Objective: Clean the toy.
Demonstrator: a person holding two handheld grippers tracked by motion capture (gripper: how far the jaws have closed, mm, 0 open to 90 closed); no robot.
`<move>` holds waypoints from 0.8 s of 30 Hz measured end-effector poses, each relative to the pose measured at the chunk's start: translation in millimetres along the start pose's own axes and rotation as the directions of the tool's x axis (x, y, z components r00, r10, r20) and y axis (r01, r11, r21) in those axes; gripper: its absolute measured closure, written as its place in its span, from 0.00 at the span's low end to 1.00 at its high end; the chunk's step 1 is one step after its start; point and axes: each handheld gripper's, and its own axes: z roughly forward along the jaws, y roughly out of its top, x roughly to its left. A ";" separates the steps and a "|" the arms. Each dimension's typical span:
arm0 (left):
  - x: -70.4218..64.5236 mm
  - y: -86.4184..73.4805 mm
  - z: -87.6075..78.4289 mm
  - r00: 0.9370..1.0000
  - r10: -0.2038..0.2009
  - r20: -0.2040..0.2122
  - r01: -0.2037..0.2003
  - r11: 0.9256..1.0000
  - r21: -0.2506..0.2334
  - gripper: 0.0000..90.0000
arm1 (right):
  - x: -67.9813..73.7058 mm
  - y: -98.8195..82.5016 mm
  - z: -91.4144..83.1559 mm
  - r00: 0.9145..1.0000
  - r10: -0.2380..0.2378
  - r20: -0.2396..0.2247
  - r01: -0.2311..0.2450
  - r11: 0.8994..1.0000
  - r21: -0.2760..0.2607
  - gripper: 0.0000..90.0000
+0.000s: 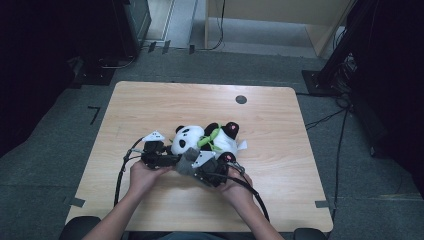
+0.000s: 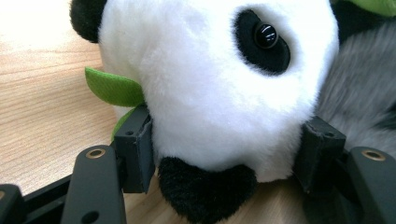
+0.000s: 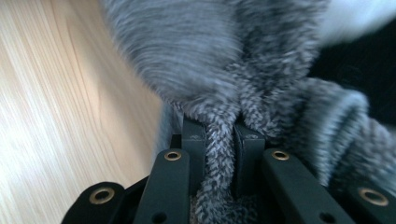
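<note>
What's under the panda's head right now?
The bare table lies under the panda's head, with a green leaf poking out beside it. The left gripper clasps the head; grey fabric lies behind. Directly beneath is covered.

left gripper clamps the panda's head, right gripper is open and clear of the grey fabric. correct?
Not quite. The left gripper does clamp the panda's head, but the right gripper is not open: the right gripper view shows its jaws shut on a fold of the grey fabric.

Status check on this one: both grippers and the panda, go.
Left gripper clamped on plush panda's head. Right gripper pinching grey knit fabric beside panda. Panda lying on wooden table. Nothing in the way.
</note>
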 end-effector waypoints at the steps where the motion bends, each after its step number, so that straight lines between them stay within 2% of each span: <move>1: -0.4 0.0 0.1 1.000 0.004 -0.002 -0.004 1.000 0.000 0.38 | -0.2 -5.6 2.8 1.000 -0.004 0.002 0.004 1.000 0.012 0.88; 4: -1.4 0.4 0.1 1.000 0.013 -0.007 -0.013 1.000 0.003 0.38 | -1.9 -19.5 5.3 1.000 -0.010 0.000 0.010 1.000 -0.005 0.88; 9: -1.2 0.3 -0.4 1.000 0.011 -0.009 -0.011 1.000 0.001 0.38 | -5.0 -22.9 -3.3 1.000 -0.003 -0.012 0.003 1.000 -0.029 0.88; 13: -1.7 0.3 -0.6 1.000 0.019 -0.012 -0.019 1.000 0.005 0.39 | -4.8 -28.6 -10.4 1.000 0.008 0.001 -0.008 1.000 -0.021 0.88; 19: -2.4 0.7 -0.6 1.000 0.023 -0.016 -0.023 1.000 0.008 0.39 | -10.9 -36.3 -26.9 0.999 0.045 0.003 -0.044 0.998 -0.048 0.88; 24: -2.8 1.3 -0.6 1.000 0.020 -0.019 -0.020 1.000 0.012 0.39 | -18.4 -40.6 -40.7 0.996 0.094 -0.007 -0.095 0.992 -0.080 0.88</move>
